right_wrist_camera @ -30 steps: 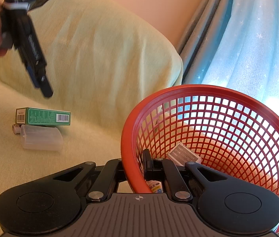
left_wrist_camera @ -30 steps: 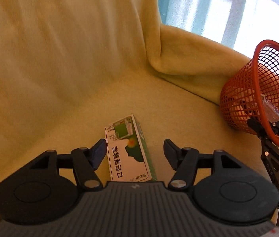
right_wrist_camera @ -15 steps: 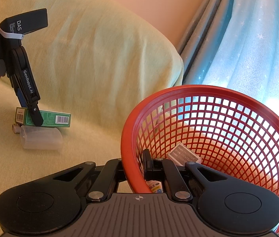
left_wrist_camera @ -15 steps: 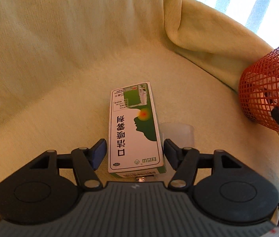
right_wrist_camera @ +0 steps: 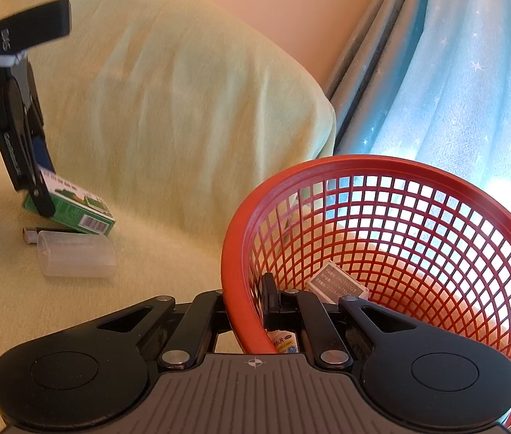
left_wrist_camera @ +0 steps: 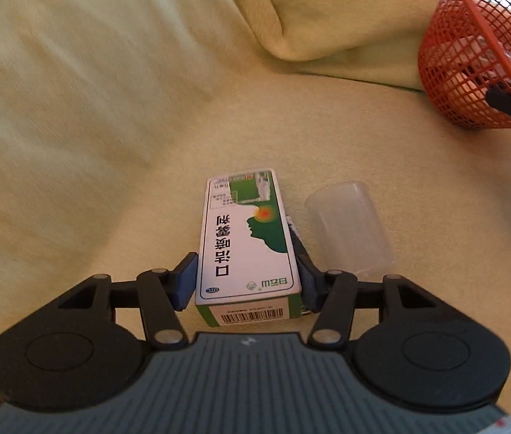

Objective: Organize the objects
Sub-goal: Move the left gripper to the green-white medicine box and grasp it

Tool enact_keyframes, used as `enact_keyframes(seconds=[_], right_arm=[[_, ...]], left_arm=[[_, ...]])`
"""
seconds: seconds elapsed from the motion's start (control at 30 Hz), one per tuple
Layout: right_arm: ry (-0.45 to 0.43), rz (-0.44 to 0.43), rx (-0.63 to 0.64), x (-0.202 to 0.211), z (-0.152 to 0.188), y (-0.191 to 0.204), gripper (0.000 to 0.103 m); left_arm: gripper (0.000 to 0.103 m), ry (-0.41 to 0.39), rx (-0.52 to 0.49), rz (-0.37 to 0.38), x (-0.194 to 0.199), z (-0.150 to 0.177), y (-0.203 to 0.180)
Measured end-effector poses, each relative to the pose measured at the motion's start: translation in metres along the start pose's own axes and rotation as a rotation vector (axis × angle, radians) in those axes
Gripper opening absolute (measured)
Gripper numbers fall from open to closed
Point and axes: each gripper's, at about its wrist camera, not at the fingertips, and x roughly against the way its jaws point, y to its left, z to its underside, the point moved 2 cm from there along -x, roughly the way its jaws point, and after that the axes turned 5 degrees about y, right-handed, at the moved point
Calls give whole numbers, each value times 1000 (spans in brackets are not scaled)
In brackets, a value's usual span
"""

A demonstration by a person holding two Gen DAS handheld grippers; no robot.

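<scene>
Left gripper (left_wrist_camera: 247, 282), lower centre: jaws closing on green-white carton (left_wrist_camera: 246, 238), pads at its long sides, near end tilted off sofa. Carton likely light, crushable; grip mid-sides gently. Clear cup (left_wrist_camera: 347, 229) lies beside, right. Right gripper (right_wrist_camera: 273, 302) clamped shut on red basket (right_wrist_camera: 241, 249) rim, right of frame.

Bare yellow-green cushion (left_wrist_camera: 118, 166) lies open from nine round to one o'clock of the green box (left_wrist_camera: 246, 242), up to the draped backrest (right_wrist_camera: 183, 108). At three o'clock, just beside the box, a clear plastic cup (left_wrist_camera: 347, 229) on its side narrows the way, with a small dark item (right_wrist_camera: 38, 232) between them. The left gripper (left_wrist_camera: 246, 282) straddles the box, jaws closing on its long sides. Farther off at two o'clock the red basket (left_wrist_camera: 472, 54) blocks passage, the right gripper (right_wrist_camera: 271, 302) clamped on its rim; its mouth is open.
</scene>
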Motion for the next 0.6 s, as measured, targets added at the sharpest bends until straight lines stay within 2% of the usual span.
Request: enact_keyframes(seconds=[0.23,0.6], right_arm=[[0,0,-1,0,0,0,3],[0,0,0,0,0,0,3]], left_arm=[[51,-21,-40,-24,21,0,4],[51,-43,-97,-25,31,0,-1]])
